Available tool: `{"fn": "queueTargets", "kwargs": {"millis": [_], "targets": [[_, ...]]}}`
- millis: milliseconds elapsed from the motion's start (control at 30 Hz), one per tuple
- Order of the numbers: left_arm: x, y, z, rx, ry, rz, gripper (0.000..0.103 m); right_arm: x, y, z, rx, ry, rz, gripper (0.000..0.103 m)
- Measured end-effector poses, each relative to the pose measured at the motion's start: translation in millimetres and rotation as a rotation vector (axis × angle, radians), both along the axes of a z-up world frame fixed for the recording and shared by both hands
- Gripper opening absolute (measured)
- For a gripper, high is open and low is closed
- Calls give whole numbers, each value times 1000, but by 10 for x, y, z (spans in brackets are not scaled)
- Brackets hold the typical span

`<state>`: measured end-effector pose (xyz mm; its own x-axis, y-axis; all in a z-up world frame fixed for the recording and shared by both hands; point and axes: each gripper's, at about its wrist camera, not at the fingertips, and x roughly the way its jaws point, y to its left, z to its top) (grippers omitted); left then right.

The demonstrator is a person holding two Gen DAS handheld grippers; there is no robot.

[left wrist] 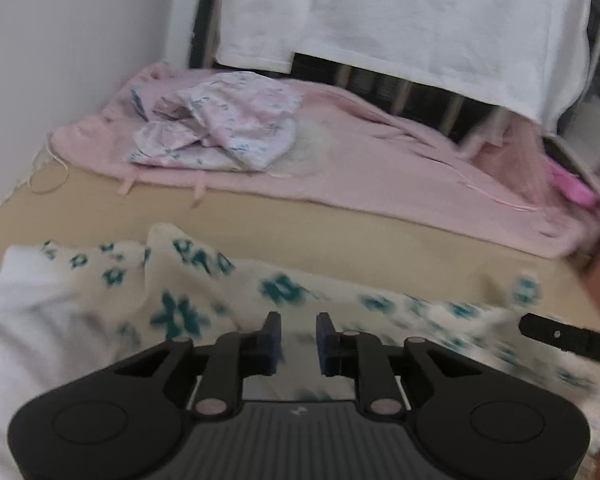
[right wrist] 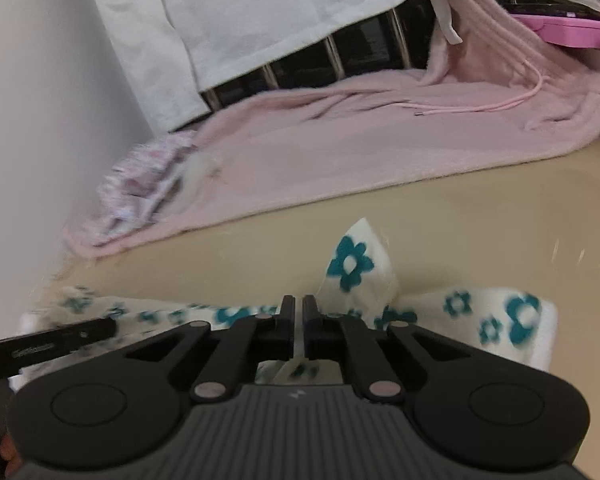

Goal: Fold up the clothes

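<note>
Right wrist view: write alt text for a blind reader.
The right gripper, jaws nearly closed, pinches a cream fleece garment with teal flowers on a tan surface. Behind lie a pink fleece blanket and a white cloth draped over dark rails. The tip of the left gripper shows at left.

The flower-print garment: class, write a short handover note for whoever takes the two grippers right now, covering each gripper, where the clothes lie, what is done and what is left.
Left gripper: jaws apart, over the cream garment with teal flowers; whether it touches the cloth cannot be told.
Right gripper: jaws nearly shut, seemingly pinching that garment's edge; one corner stands up just beyond it.
The garment lies stretched across the near side of the tan surface. Behind it lies a pink fleece hoodie with a crumpled pastel-print garment on its left part. A white cloth hangs on the rail behind.
Done: no finished fold visible.
Left: fold the flowered garment, then the others.
</note>
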<state>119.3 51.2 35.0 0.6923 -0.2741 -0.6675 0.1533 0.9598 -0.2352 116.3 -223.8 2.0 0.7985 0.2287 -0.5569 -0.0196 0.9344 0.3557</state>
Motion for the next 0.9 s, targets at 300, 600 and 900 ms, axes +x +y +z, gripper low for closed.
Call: {"fn": "queueTargets", "kwargs": {"millis": [300, 600, 900], "targets": [[-1222, -681, -110, 140, -128, -421, 45, -1185, 661, 13, -439, 27, 196, 23], [-1346, -582, -338, 55, -103, -349, 44, -1422, 621, 15, -433, -10, 90, 3], [-1376, -518, -220, -23, -85, -283, 44, -1652, 585, 30, -389, -23, 176, 4]]}}
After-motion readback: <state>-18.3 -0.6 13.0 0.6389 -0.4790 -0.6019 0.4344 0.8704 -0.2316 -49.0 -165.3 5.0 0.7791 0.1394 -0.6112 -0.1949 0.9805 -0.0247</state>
